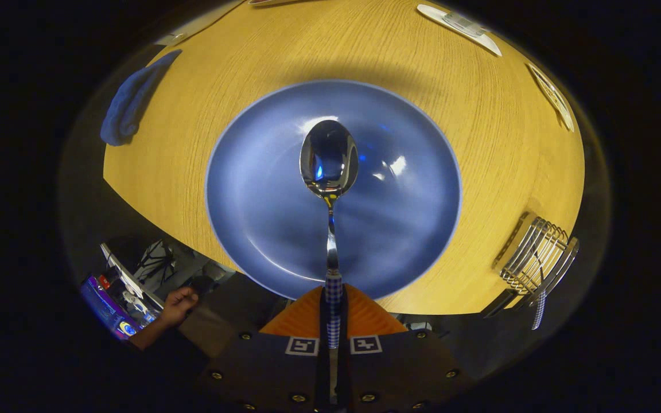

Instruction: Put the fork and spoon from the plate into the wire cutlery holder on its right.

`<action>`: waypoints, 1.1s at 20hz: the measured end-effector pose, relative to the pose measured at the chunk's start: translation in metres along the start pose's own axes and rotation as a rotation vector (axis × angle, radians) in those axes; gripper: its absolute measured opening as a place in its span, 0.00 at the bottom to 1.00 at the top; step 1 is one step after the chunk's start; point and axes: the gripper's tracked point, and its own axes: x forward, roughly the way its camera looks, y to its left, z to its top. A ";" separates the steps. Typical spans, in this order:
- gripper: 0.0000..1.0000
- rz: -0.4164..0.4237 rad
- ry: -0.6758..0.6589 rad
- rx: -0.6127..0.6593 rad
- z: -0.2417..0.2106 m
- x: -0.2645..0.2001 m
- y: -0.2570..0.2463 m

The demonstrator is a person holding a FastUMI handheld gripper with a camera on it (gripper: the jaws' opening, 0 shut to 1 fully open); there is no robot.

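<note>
Gripper (333,312) fingers are closed together on the checked handle of the spoon (329,158), pressing it from both sides with no gap to spare, and the spoon sticks straight out ahead of them. Taking the blue plate (261,195) as the landmark: the wooden table (491,132) under it is the biggest thing in sight, pale yellow with a fine grain, and the plate sits on it near the table's near edge, round, glossy, with a thin lighter rim and a few bright glints of light on its surface. The spoon is over the middle of the plate, its bowl facing up toward the camera; whether it is lifted clear of the plate or resting on it cannot be told. Its bowl is polished metal, oval and mirror-bright, reflecting dark and blue patches, and it narrows to a slim shiny neck that runs back to the checked grip between the fingers. Right of the plate, well apart from it and at the table's edge, stands the wire cutlery holder (531,255), a basket of thin metal bars, with the fork (539,307) already in it, its checked handle end poking out toward the table edge. Left of the plate and farther back, a blue cloth (129,103) lies bunched by the table's edge. Below the plate's left side, off the table, a person's hand (178,304) shows.
</note>
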 end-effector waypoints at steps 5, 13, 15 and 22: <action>0.06 0.044 0.043 0.001 -0.023 -0.018 -0.013; 0.06 0.022 0.078 -0.011 -0.047 -0.038 -0.052; 0.06 0.019 0.096 -0.021 -0.059 -0.044 -0.062; 0.06 -0.027 0.139 -0.022 -0.100 -0.073 -0.112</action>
